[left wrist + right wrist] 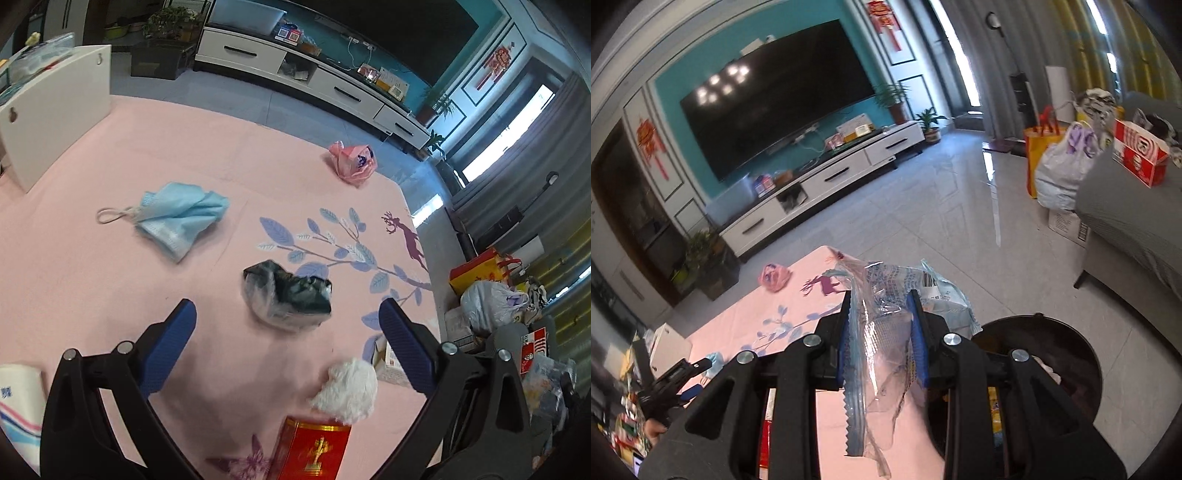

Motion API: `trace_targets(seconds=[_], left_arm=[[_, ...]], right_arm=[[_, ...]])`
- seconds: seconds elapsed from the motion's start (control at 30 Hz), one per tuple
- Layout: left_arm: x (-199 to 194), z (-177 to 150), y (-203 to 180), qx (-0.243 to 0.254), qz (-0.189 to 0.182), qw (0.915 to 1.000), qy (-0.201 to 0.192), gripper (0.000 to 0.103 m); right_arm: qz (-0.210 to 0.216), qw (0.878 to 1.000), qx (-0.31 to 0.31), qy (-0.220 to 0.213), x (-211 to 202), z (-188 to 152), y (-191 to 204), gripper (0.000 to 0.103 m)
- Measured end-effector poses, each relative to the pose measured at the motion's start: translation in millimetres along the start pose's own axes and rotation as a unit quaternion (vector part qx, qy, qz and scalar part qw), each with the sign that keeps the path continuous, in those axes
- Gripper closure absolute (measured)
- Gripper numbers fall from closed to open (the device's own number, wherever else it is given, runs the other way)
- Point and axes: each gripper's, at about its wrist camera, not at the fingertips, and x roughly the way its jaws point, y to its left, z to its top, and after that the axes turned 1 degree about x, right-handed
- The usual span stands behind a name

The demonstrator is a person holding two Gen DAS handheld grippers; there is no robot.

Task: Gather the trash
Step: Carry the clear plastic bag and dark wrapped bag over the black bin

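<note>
Beside the dark bin (1071,354), right gripper (881,332) pinching a clear plastic wrapper (882,332); best carried fully over the rim before release. Left gripper (288,328) spread wide, near the crumpled dark bag (288,295), empty.

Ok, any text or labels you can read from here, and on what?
Nothing reads clearly.
On the clear wrapper: blue print and a barcode, too blurred.
On the red box: gold emblem, no legible words.
On the red-and-white box: logo too blurred.
On the tissue pack: blue marks, unreadable.
</note>
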Motion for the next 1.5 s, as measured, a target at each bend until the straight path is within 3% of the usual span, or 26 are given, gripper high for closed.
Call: trace_targets(seconds=[0.07,0.17,0.33,0.4,0.47,0.6,0.73,0.93,1.1,1.27,1.5], left_arm=[[13,1,-2,-0.005,0.000,1.0000,0.003,0.013],[29,-2,0,-0.019,-0.015,0.9996,0.016,0.018],[52,-7,5,-0.034,0.014,0.9989,0.030,0.024],[56,-9,6,-0.041,0.001,0.9986,0.034,0.031],[58,-10,5,-0.047,-0.012,0.9980,0.040,0.045],[56,-13,-3,-0.041,-0.006,0.9985,0.036,0.051],[42,-19,-12,-0.044,-0.028,0.9981,0.031,0.052],[-17,-35,-53,0.000,-0.084,0.9965,-0.007,0.052],[-68,-60,-103,0.055,-0.145,0.9875,-0.026,0.052],[-99,-92,-154,0.110,-0.205,0.9725,-0.015,0.052],[-89,-145,-206,0.180,-0.231,0.9557,0.025,0.051]], right_arm=[[-0.006,1.000,0.008,0.003,-2,1,-10,0.074],[-0.024,1.000,0.015,-0.010,-13,3,-25,0.074],[-0.045,0.998,0.040,-0.034,-31,8,-54,0.074],[-0.046,0.997,0.051,-0.036,-34,9,-63,0.074],[-0.054,0.996,0.059,-0.036,-35,9,-71,0.074],[-0.058,0.995,0.070,-0.033,-36,12,-80,0.074],[-0.058,0.995,0.070,-0.032,-35,12,-81,0.074],[-0.073,0.995,0.063,-0.028,-35,11,-83,0.073],[-0.084,0.994,0.067,-0.017,-34,8,-85,0.073],[-0.095,0.994,0.053,-0.012,-37,0,-85,0.073],[-0.087,0.992,0.087,0.034,-26,-28,-110,0.073]])
